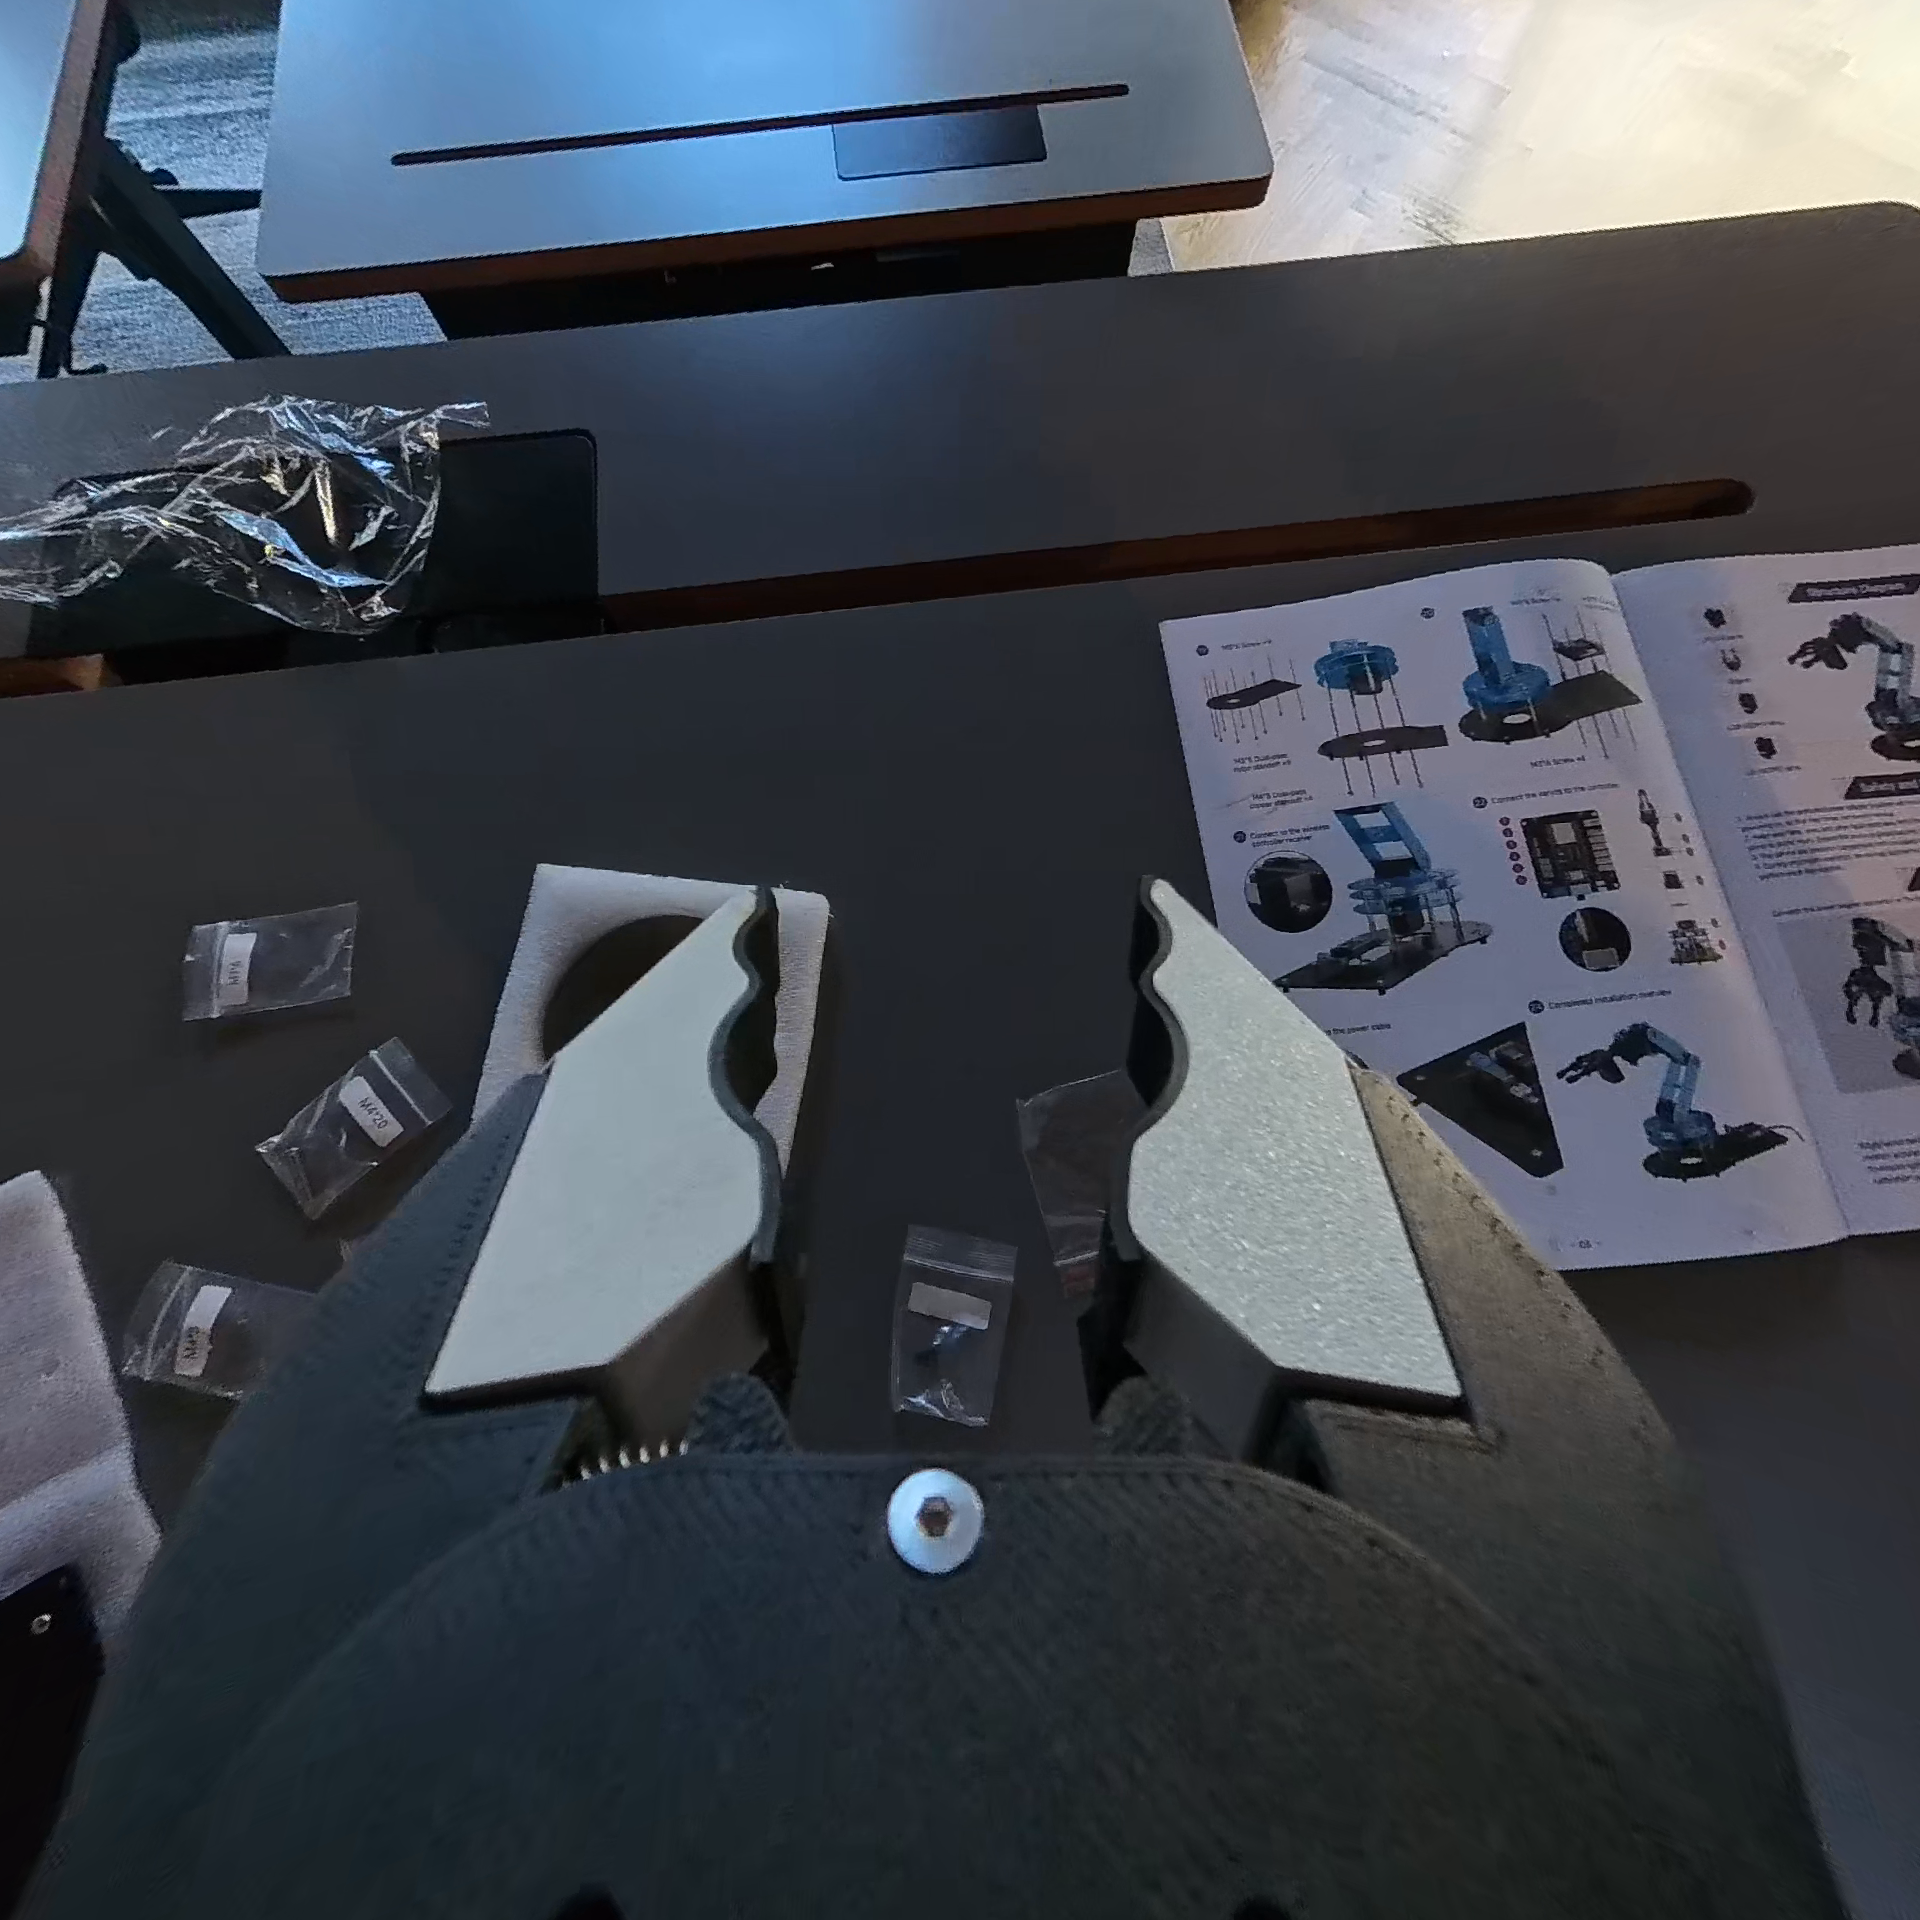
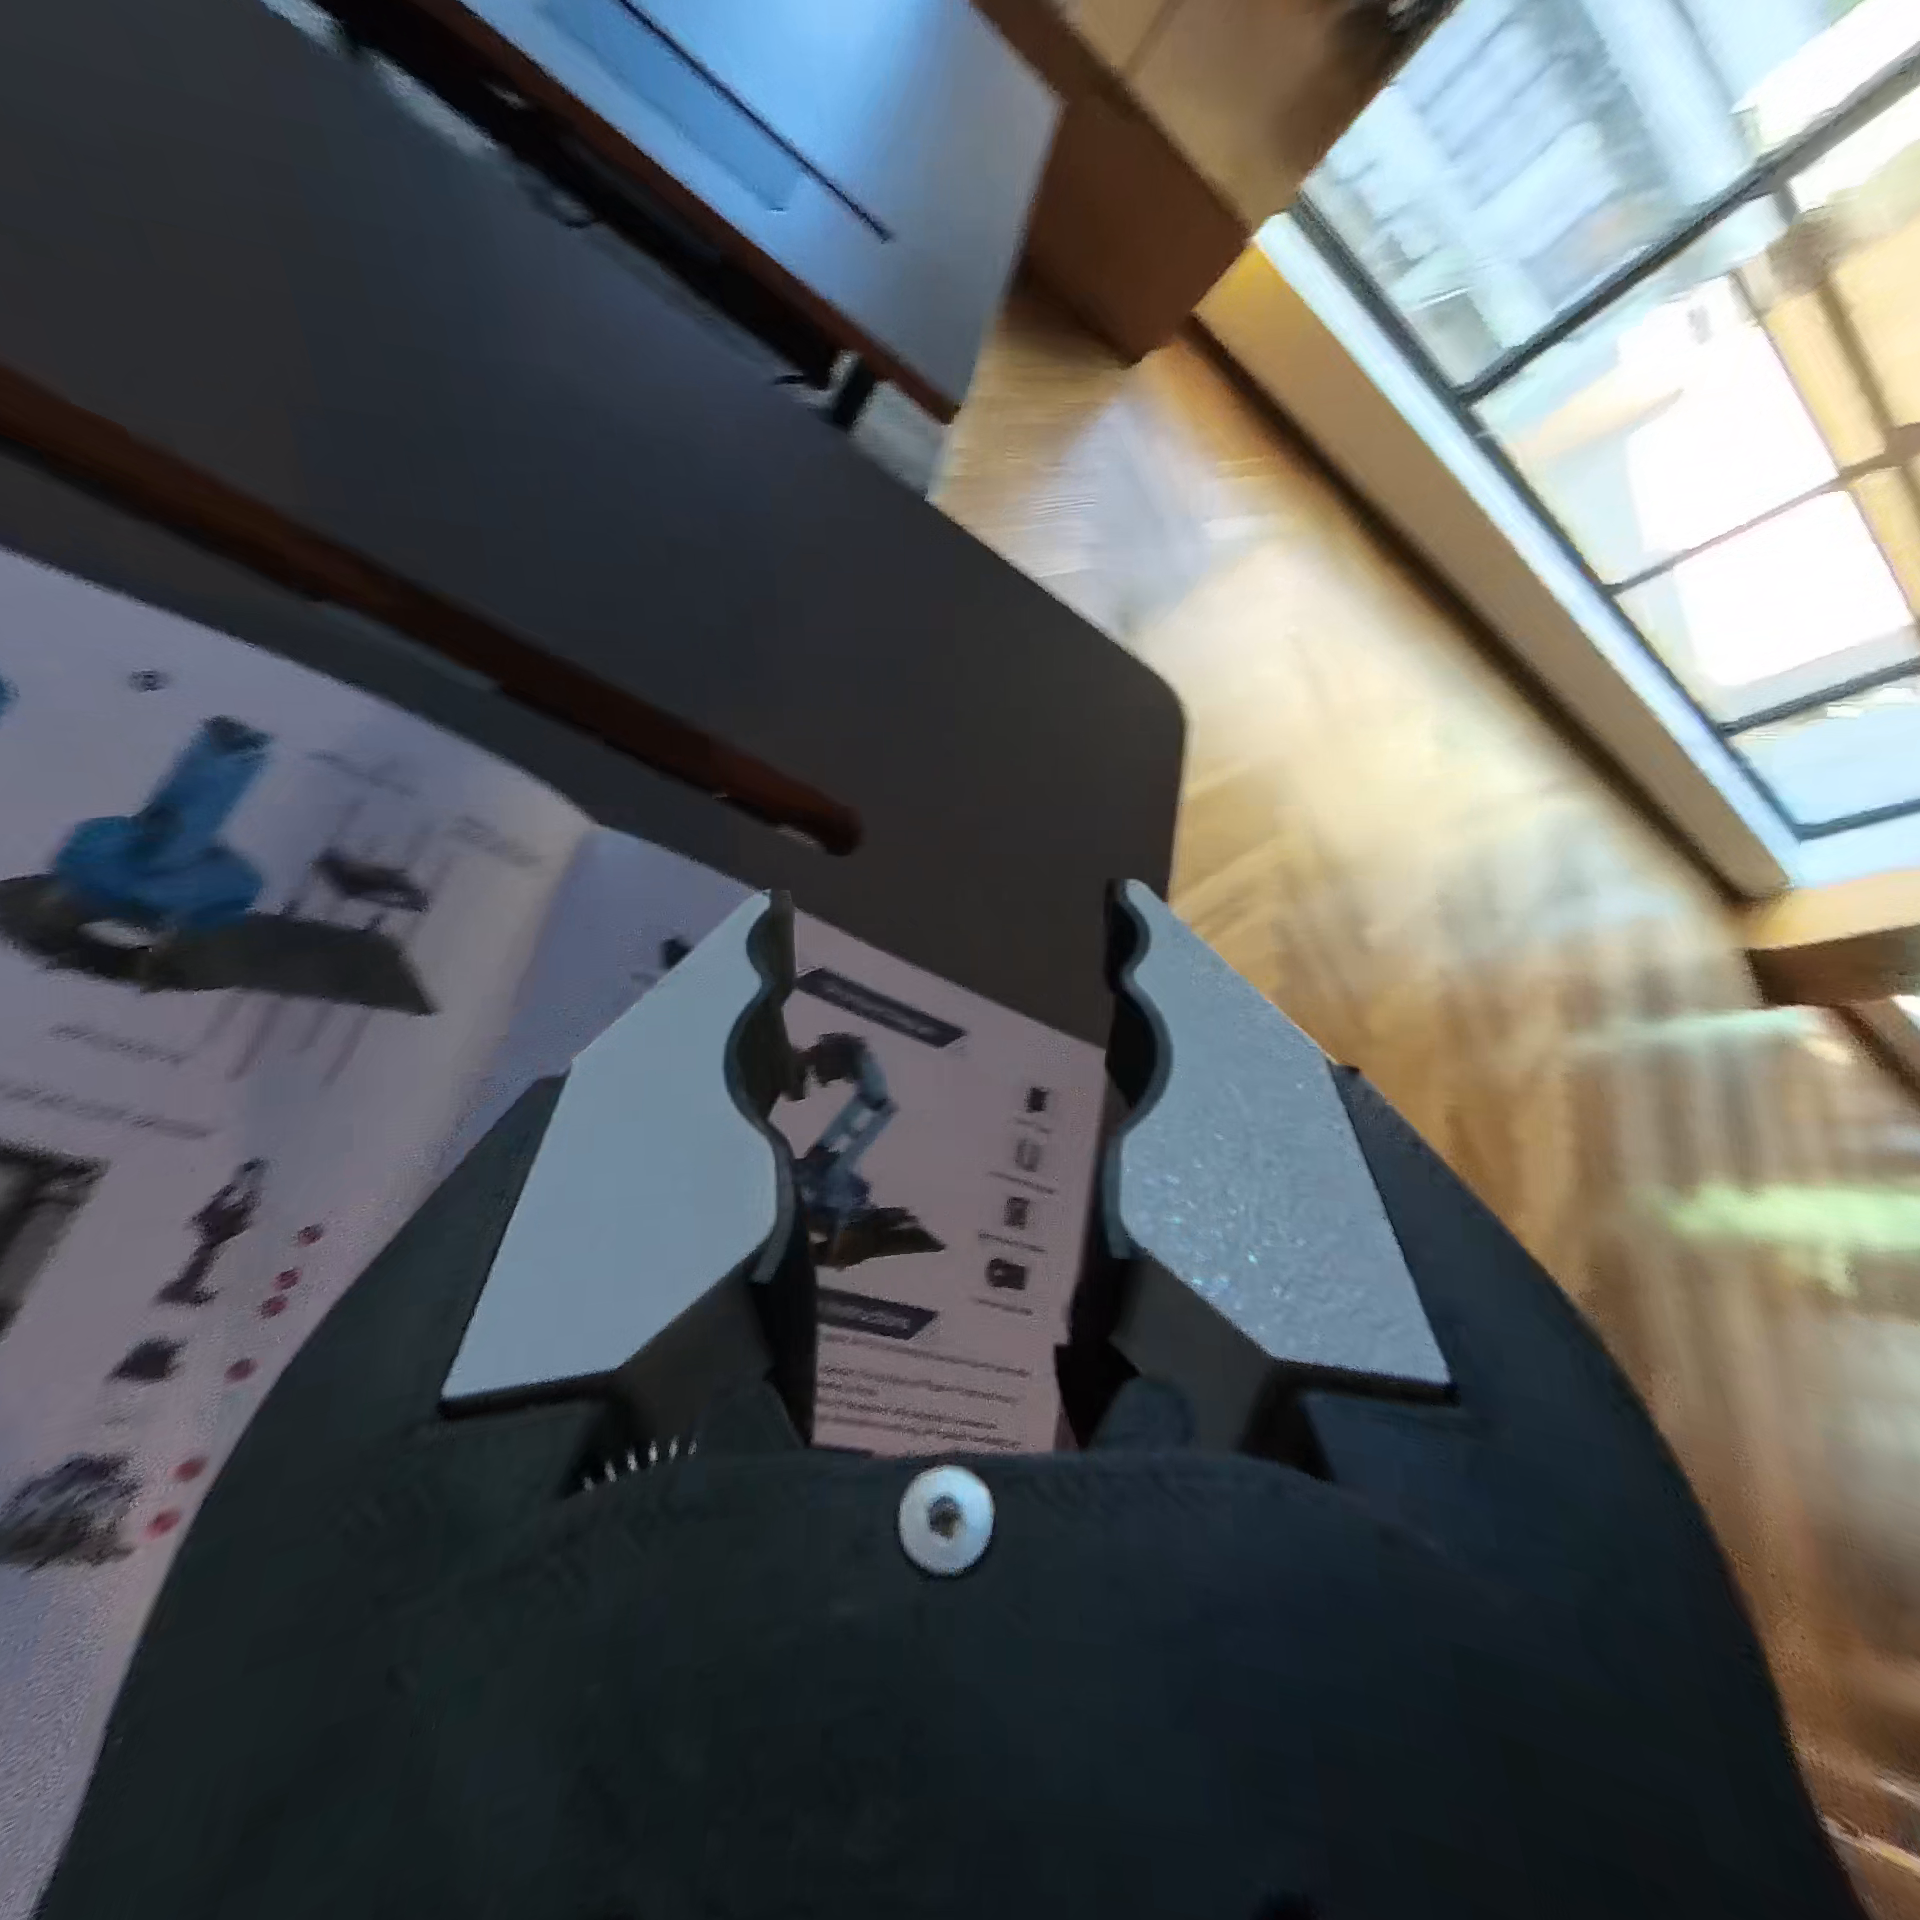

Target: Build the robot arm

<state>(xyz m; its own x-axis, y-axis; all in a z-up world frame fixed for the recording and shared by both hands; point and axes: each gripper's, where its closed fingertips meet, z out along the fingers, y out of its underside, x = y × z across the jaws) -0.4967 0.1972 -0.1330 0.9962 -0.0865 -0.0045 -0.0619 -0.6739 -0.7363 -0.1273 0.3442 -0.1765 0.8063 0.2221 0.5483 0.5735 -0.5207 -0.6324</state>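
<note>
My left gripper (image 1: 951, 904) is open and empty above a dark table (image 1: 935, 748). A small clear bag with a white label and dark screws (image 1: 948, 1320) lies on the table between its fingers, near the base. Another clear bag (image 1: 1070, 1174) lies by the right finger. A white foam block with a round cutout (image 1: 623, 935) sits under the left finger. My right gripper (image 2: 940, 904) is open and empty, tilted, over the right page of an open illustrated booklet (image 2: 914, 1143) near the table's corner. That view is blurred.
Several small labelled bags (image 1: 353, 1138) lie at the left, with another foam piece (image 1: 52, 1382). Crumpled clear plastic wrap (image 1: 239, 509) lies at the far left. The booklet (image 1: 1507, 883) lies at the right. A second desk (image 1: 727, 135) stands beyond. Wooden floor (image 2: 1403, 831) and windows (image 2: 1662, 364) are right of the table. Tip to tip, the grippers are about 40 cm apart. The foam piece (image 1: 52, 1382) lies around 35 cm away from my left fingertips.
</note>
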